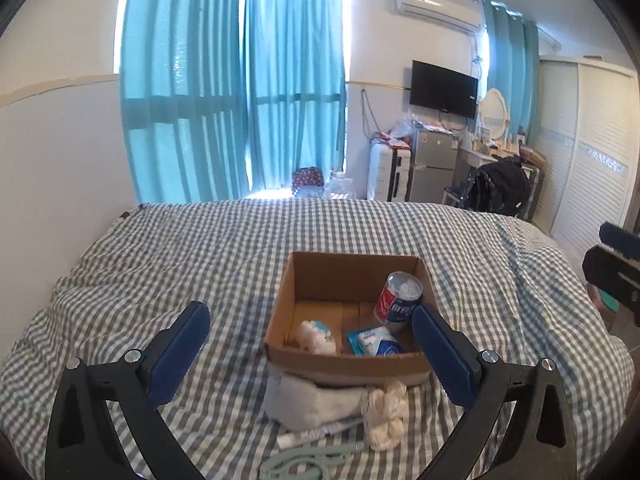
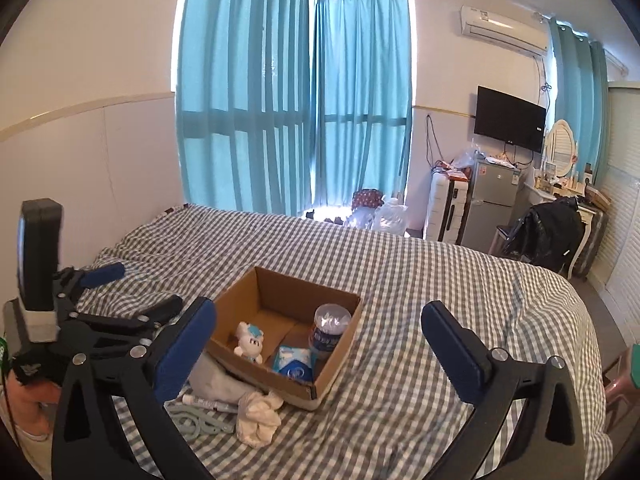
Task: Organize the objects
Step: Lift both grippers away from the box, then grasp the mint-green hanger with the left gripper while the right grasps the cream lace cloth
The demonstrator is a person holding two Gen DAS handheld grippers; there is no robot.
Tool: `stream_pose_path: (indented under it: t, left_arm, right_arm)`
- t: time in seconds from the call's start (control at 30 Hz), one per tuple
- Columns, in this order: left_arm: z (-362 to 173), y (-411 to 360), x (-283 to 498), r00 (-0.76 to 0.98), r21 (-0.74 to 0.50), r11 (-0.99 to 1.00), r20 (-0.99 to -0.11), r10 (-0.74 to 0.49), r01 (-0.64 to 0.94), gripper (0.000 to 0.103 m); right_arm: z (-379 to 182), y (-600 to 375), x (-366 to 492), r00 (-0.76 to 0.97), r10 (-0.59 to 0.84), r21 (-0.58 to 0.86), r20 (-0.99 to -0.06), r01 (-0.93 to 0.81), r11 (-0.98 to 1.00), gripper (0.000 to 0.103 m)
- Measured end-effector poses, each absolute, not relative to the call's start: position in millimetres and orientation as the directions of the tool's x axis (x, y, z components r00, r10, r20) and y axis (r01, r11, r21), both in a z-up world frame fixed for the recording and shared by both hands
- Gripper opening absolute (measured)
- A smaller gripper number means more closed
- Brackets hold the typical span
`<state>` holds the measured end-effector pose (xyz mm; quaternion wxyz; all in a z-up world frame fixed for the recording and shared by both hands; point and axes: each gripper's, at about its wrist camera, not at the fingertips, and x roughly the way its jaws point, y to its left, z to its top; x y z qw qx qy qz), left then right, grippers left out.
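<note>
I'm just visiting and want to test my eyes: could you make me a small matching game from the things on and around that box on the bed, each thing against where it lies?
Things:
1. cotton swab jar
2. small plush toy
3. white cloth bundle
4. pale green hanger

Places:
A. inside the cardboard box, by its left wall
B. on the checked bedspread, nearest the camera
C. inside the box, in its right corner
D. outside the box, against its front wall

Pairs: 1-C, 2-A, 3-D, 4-B
</note>
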<state>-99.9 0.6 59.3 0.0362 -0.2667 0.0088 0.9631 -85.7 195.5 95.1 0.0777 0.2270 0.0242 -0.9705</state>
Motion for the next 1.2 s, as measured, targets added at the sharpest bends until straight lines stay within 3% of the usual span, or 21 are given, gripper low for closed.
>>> stream_pose_path:
  t: [0.23, 0.67, 0.9, 1.1, 1.2]
  left_arm:
    - [16, -18, -72, -0.835, -0.014, -1.0, -0.55, -0.002, 0.012, 0.103]
    - [-147, -7, -87, -0.626, 0.04, -0.999, -0.78, -0.019, -0.02, 0.103]
    - [-172, 5, -95, -0.584, 0.118, -0.991, -0.81, -0.055, -0.07, 0.103]
    - [-179, -3, -107, -0.563, 0.041, -0.998, -0.827, -0.005, -0.051, 0.103]
    - [-183, -3, -111, -0.553, 0.026, -0.998, -0.833, 0.005, -0.048, 0.103]
  right_arm:
    - [50, 193, -65, -0.863, -0.142, 0.0, -0.486, 0.163, -0.987, 0.103]
    - [-82, 165, -110, -0.726, -0.149, -0.005, -0.671, 0.206, -0.979, 0.103]
    - [-124, 157, -149, -0.648, -0.188, 0.06, -0.738, 0.215, -0.975, 0.102]
    - [-148, 137, -174, -0.587, -0.231, 0.093, -0.776, 0.255, -0.962, 0.091]
    - [-162, 127, -183, -0.548, -0.233, 0.091, -0.803, 0.274, -0.957, 0.067]
